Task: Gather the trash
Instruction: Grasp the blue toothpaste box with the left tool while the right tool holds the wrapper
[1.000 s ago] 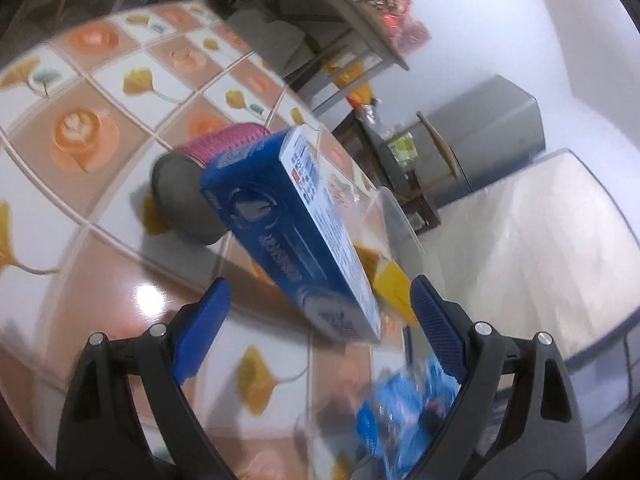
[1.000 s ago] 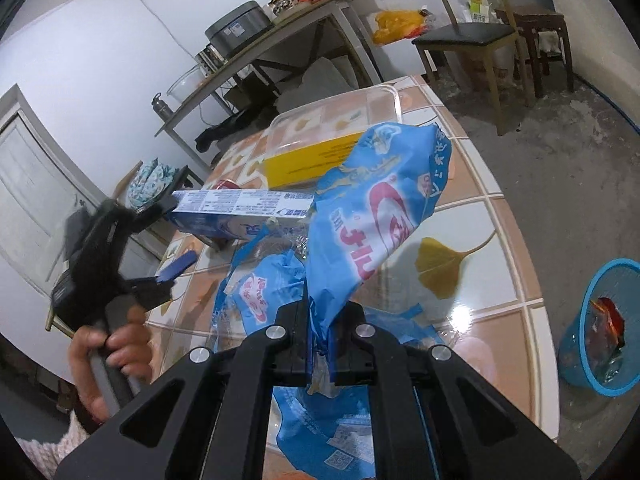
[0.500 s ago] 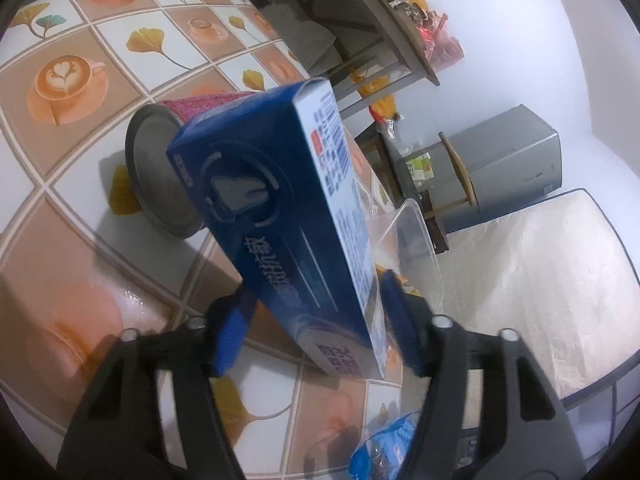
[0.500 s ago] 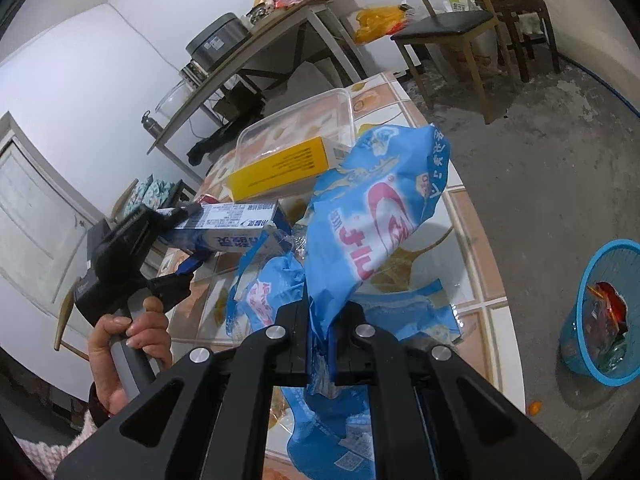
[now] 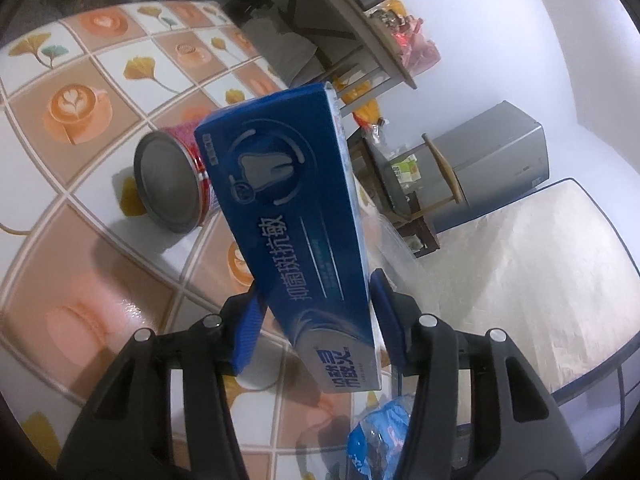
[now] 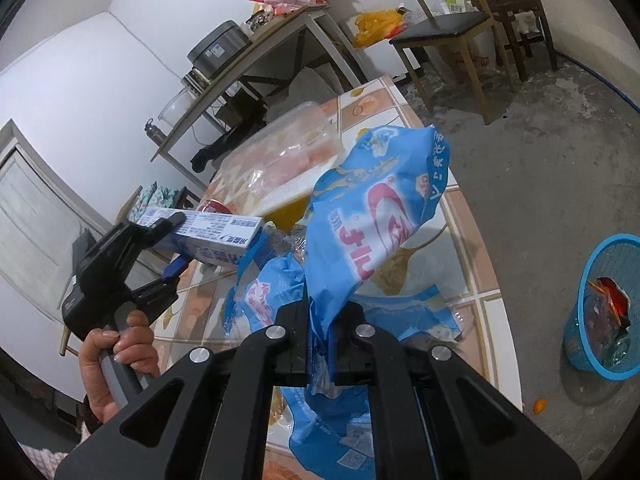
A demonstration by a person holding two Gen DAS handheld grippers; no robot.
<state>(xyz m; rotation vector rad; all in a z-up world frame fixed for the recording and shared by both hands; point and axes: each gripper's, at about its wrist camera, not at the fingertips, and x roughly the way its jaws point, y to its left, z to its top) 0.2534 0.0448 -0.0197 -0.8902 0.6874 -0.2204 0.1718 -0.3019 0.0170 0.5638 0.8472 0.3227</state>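
A blue toothpaste box is raised above the tiled table, and my left gripper has its blue pads on the box's two sides, its jaws still closing on it. The right wrist view shows the same box held in that gripper by a person's hand. My right gripper is shut on a crumpled blue plastic bag that stands up from its jaws. A blue trash basket with wrappers inside sits on the floor to the right.
A red tin can lies on its side behind the box. More blue wrappers lie on the table. A clear plastic container stands at the far end. A chair and a cluttered side table stand beyond.
The left gripper's jaws have come together onto the toothpaste box and lifted its near end off the table. The right gripper has kept its hold on the blue bag and shifted slightly.
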